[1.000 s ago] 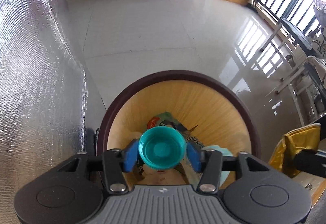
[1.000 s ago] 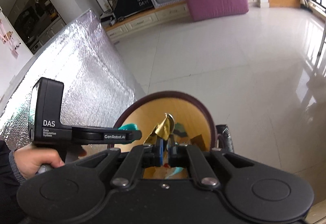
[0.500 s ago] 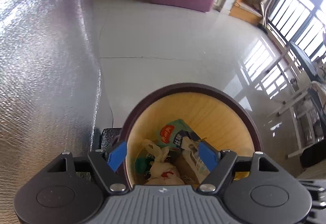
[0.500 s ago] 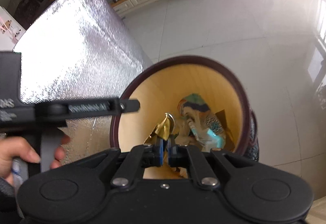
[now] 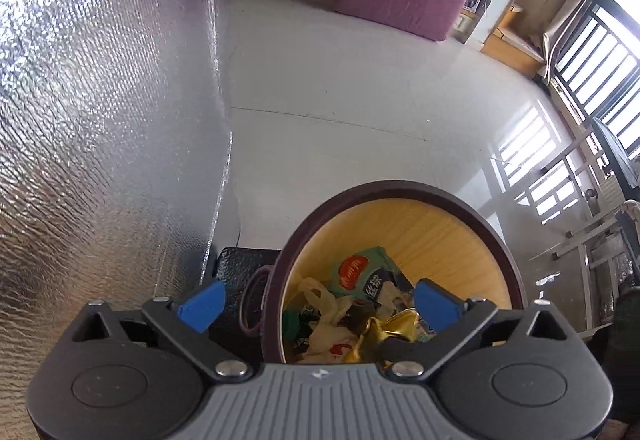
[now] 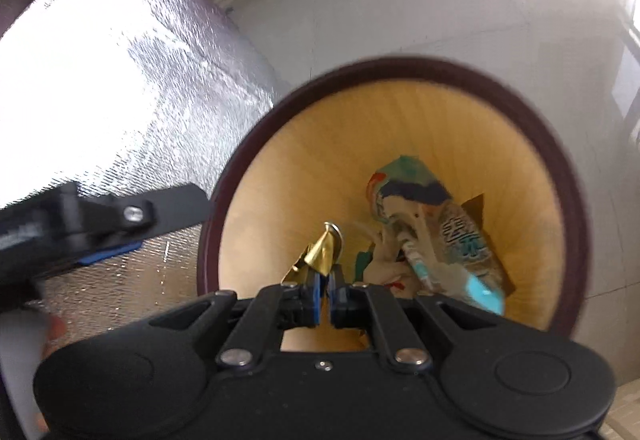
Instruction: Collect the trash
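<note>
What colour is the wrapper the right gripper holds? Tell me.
Shiny gold; the wrapper shows best in the right wrist view.

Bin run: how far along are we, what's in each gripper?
Done: the bin already holds wrappers and a plastic bag. The left gripper has just been opening, and nothing is between its fingers. In hand: the right gripper is shut on a gold wrapper, held over the bin's mouth. Left: release that wrapper into the bin. Whether more trash waits elsewhere can't be told from these views.
</note>
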Demonstrator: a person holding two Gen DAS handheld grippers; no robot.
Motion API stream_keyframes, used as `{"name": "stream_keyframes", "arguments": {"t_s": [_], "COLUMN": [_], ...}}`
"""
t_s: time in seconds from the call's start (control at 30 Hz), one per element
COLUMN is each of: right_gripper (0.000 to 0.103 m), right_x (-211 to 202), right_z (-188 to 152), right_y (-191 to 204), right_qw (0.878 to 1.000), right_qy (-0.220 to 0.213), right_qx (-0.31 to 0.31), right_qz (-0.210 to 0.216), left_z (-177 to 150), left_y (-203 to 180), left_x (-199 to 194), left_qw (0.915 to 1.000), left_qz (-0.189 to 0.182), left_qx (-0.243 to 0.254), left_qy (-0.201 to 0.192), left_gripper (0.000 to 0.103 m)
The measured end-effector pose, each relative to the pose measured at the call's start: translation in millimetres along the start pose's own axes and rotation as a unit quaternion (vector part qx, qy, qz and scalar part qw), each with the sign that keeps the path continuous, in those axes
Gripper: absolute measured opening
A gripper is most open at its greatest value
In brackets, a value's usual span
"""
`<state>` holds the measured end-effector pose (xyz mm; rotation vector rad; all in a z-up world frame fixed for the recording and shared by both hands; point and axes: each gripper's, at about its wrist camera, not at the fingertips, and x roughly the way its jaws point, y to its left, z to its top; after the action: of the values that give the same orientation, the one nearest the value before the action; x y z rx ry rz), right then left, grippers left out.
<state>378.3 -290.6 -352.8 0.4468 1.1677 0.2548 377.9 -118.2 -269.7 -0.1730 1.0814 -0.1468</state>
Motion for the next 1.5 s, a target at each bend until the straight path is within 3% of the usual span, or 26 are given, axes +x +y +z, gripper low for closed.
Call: {"name": "stream_keyframes", "arguments": {"t_s": [0.03,0.1,0.33,0.4,0.53,0.6,0.93,1.5], "right_gripper": [0.011,0.046,0.058,0.076,0.088,0.101,0.103,0.103], "right_x": [5,9,-3,-12,-38,-53,-125,-251], "right_z": [0,-3,-9,-8,-8,-8,-16,-59], "right_y": [0,-2,-4,-5,0,2,12,60], "right_qw": [1.0,1.0,0.999,0.999,0.999,0.998,0.992,0.977], "right_qy": [0.004,0.007,0.013,0.008,-0.009,-0.02,-0.067,-0.151], "right_qx": [0.006,0.017,-0.006,-0.005,-0.016,-0.022,-0.031,-0.06], "right_qz": [-0.001,-0.01,-0.036,-0.037,-0.044,-0.051,-0.101,-0.139], "left_z": [0,0,-1,-2,-5,-6,-14,-48], "left_y": [0,2,5,3,-5,-8,-19,-37], "left_x": [1,3,10,10,6,0,-55,-177], "left_qw": [1.0,1.0,0.9998,0.9998,0.9996,0.9996,0.9988,0.9944], "left_qz": [0.001,0.002,0.012,0.012,0.013,0.012,0.015,-0.01], "left_qx": [0.0,-0.001,-0.003,0.001,0.015,0.021,0.045,0.089], "left_qy": [0.001,0.005,0.015,0.017,0.018,0.016,-0.012,-0.056], "left_gripper": [0.102,0.103,0.103,0.103,0.103,0.103,0.103,0.103]}}
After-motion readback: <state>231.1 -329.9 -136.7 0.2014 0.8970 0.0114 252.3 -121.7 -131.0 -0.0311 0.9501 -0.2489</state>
